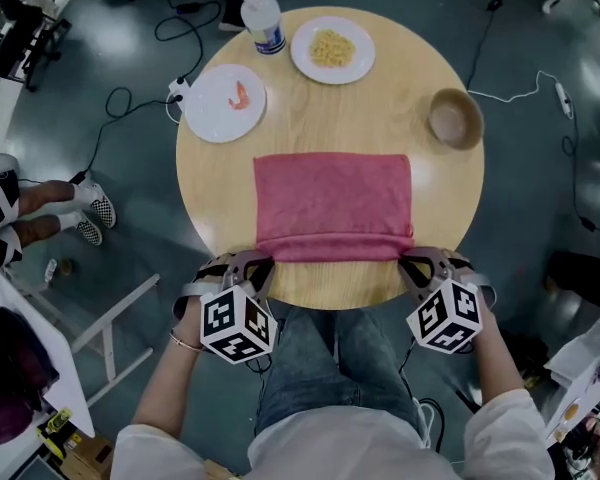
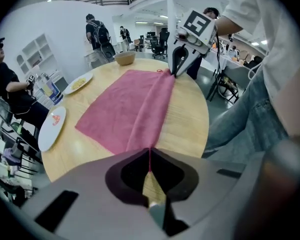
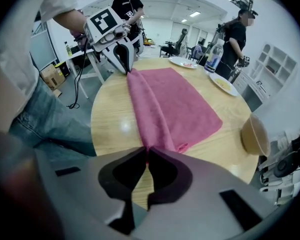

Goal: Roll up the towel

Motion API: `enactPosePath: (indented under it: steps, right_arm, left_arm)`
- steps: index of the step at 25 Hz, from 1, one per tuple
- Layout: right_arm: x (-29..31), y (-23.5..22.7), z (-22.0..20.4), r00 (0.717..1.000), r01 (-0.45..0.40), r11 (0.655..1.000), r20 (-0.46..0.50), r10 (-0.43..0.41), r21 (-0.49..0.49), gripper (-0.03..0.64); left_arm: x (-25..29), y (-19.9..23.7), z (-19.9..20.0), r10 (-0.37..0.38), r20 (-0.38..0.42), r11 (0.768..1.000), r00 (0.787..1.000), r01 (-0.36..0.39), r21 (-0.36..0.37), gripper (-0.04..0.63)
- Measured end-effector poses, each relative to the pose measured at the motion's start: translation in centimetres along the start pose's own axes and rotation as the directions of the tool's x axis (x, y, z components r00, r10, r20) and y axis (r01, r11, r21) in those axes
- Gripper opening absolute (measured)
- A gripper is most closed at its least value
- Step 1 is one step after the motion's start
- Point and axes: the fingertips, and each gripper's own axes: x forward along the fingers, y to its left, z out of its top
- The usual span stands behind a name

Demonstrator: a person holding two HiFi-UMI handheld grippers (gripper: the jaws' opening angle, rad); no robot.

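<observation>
A pink towel (image 1: 332, 203) lies flat on the round wooden table (image 1: 430, 198), its near edge bunched into a narrow fold (image 1: 330, 246). My left gripper (image 1: 259, 261) is shut on the fold's left near corner; the cloth (image 2: 140, 119) runs straight into its closed tips (image 2: 150, 151). My right gripper (image 1: 408, 259) is shut on the right near corner, the towel (image 3: 170, 109) pinched at its tips (image 3: 146, 151). Each gripper appears in the other's view: the right gripper (image 2: 177, 66) and the left gripper (image 3: 124, 64).
Behind the towel stand a white plate with a shrimp (image 1: 225, 102), a plate of pasta (image 1: 332, 50), a water bottle (image 1: 262, 16) and a wooden bowl (image 1: 454, 118). Cables lie on the floor. People stand and sit around the room; a white chair (image 1: 110, 318) is at the left.
</observation>
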Motion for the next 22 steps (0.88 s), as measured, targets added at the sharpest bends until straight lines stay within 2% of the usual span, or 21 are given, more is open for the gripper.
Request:
enactPosePath:
  steps: [2,7,12,22]
  right_arm:
    - [-0.2,0.7,-0.3,1.0,-0.018,1.0,-0.007,0.019,0.009,0.017]
    - [-1.1,2.4,-0.5,0.996,-0.092,0.995,-0.005,0.092,0.026,0.015]
    - [-2.1,2.3,-0.1,0.993,-0.12,0.99,0.005,0.12,0.067,0.015]
    - [-2.7,-0.6,1.0,0.99,-0.14,0.982,0.02,0.138,0.13,0.015]
  left_arm:
    - [-0.3,-0.7,-0.1,-0.028,0.001,0.999,1.0,0.028,-0.023,0.015]
    - [-1.2,-1.9,-0.6,-0.084,-0.015,0.996,0.996,0.084,-0.028,0.015]
    - [-2.0,-2.1,-0.6,-0.173,-0.033,0.983,0.984,0.17,-0.075,0.015]
    - [-2.0,1.1,0.7,-0.17,-0.051,0.984,0.984,0.167,-0.06,0.015]
